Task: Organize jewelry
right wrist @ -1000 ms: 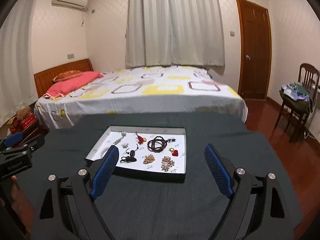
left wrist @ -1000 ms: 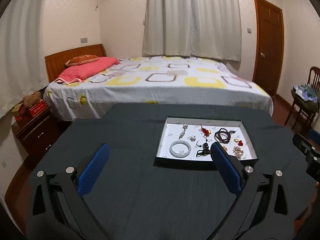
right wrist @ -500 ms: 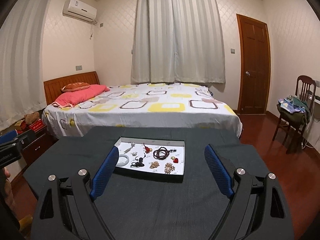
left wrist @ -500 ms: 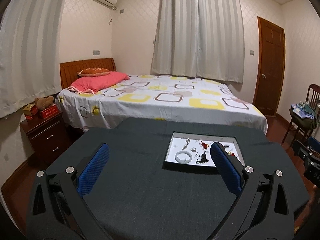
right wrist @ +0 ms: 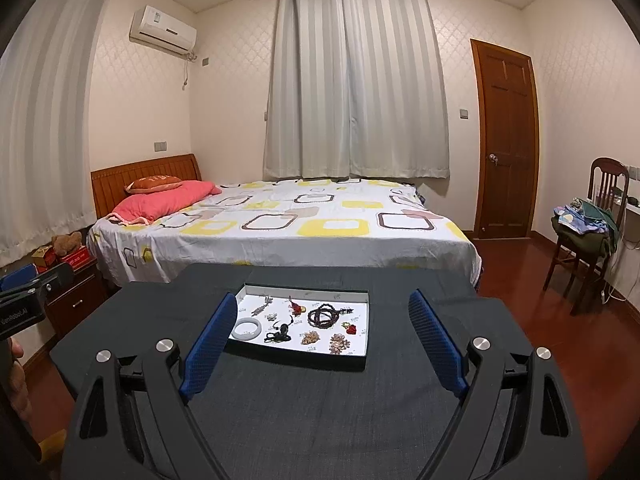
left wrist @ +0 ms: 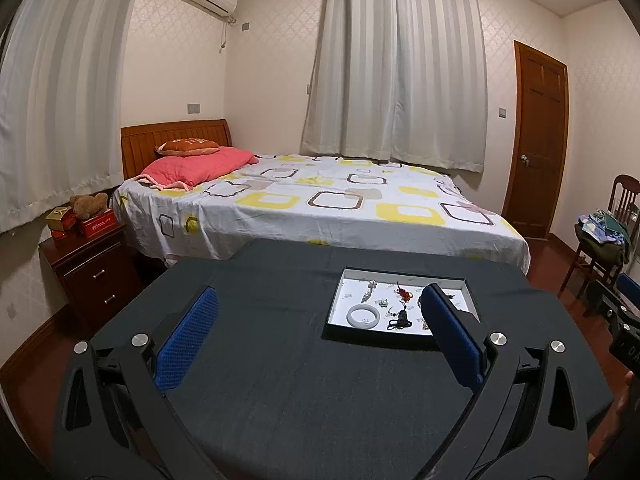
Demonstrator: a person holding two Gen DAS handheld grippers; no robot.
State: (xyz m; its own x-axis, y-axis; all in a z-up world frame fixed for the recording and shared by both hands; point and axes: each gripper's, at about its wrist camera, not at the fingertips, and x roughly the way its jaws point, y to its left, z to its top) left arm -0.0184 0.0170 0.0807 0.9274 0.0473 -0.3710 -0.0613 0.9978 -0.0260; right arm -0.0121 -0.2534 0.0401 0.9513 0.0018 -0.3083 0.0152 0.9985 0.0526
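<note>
Both grippers, left [left wrist: 318, 320] and right [right wrist: 322, 322], have been raised and drawn back, jaws spread and empty; the tray [right wrist: 298, 360] of jewelry lies farther off, the bed [right wrist: 280, 224] behind.

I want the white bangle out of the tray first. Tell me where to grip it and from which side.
Grip the white bangle across its rim, one finger inside the ring, one outside. It lies flat in the tray's near-left corner, so probably come from above with the open left gripper, on the rim away from the walls.
</note>
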